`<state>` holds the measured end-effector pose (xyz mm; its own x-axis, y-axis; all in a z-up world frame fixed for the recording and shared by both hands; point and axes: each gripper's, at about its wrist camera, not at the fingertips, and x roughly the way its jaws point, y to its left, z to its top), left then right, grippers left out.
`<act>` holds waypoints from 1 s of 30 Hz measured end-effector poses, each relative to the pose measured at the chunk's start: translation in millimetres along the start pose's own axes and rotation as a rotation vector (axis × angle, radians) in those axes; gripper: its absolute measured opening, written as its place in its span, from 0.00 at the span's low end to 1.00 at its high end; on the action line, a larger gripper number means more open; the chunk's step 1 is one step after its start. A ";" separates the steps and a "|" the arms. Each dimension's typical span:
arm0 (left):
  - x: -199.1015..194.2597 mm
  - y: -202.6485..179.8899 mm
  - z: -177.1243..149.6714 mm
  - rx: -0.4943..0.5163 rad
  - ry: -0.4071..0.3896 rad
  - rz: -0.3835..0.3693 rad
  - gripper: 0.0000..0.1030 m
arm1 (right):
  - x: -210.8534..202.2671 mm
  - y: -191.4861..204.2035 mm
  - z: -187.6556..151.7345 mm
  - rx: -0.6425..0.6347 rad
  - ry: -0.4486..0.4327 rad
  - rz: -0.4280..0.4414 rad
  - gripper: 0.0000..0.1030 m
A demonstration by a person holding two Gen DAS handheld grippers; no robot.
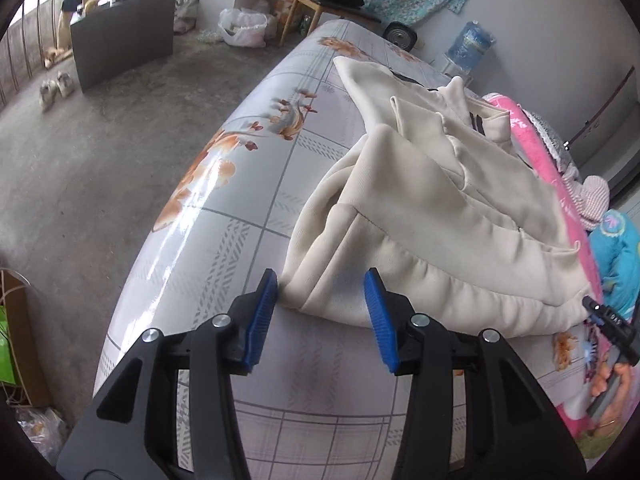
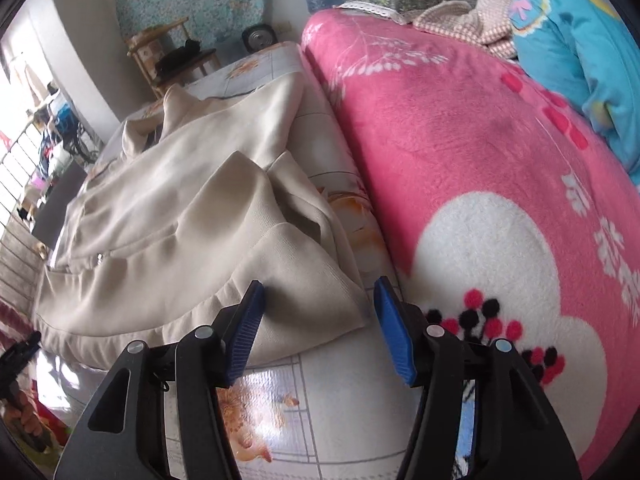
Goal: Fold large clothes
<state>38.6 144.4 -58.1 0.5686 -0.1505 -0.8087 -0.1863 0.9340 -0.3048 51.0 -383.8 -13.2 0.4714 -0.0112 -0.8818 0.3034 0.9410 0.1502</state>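
A large cream garment [image 1: 432,208] lies crumpled on a bed covered with a glossy floral sheet [image 1: 240,184]. My left gripper [image 1: 322,280] is open, its blue fingers on either side of the garment's near left corner, just above the sheet. In the right wrist view the same garment [image 2: 192,208] spreads to the left. My right gripper [image 2: 318,294] is open around the garment's near right corner, with nothing clamped. The right gripper's black tip also shows at the far right of the left wrist view [image 1: 612,324].
A pink fleece blanket [image 2: 480,152] lies right of the garment, with a blue garment [image 2: 572,52] and a knitted piece [image 2: 464,20] on it. Beyond the bed are a wooden chair [image 1: 320,4], a fan [image 1: 400,34], a water bottle [image 1: 470,46] and a dark cabinet [image 1: 124,36]. Bare concrete floor [image 1: 100,152] is to the left.
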 end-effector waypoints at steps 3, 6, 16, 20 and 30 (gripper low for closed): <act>2.4 -6.2 -0.6 0.030 -0.031 0.037 0.42 | 6.1 0.5 1.6 -0.012 -0.009 -0.023 0.54; 4.7 -13.0 -0.9 0.055 -0.059 0.080 0.40 | 9.2 4.0 1.8 -0.045 -0.024 -0.057 0.49; -47.7 -47.3 2.0 0.246 -0.156 0.115 0.07 | -40.0 34.9 7.5 -0.184 -0.107 -0.063 0.09; -86.2 -48.2 -3.8 0.276 -0.142 0.063 0.07 | -74.4 33.8 -2.5 -0.183 -0.116 -0.013 0.09; -78.3 14.5 -48.8 0.135 0.028 0.145 0.12 | -74.0 -12.5 -64.7 -0.093 0.058 -0.085 0.31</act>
<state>-47.7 153.9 -23.8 0.5209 -0.0180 -0.8535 -0.1547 0.9812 -0.1151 -41.3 -372.9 21.3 0.3979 -0.0754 -0.9143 0.2606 0.9649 0.0338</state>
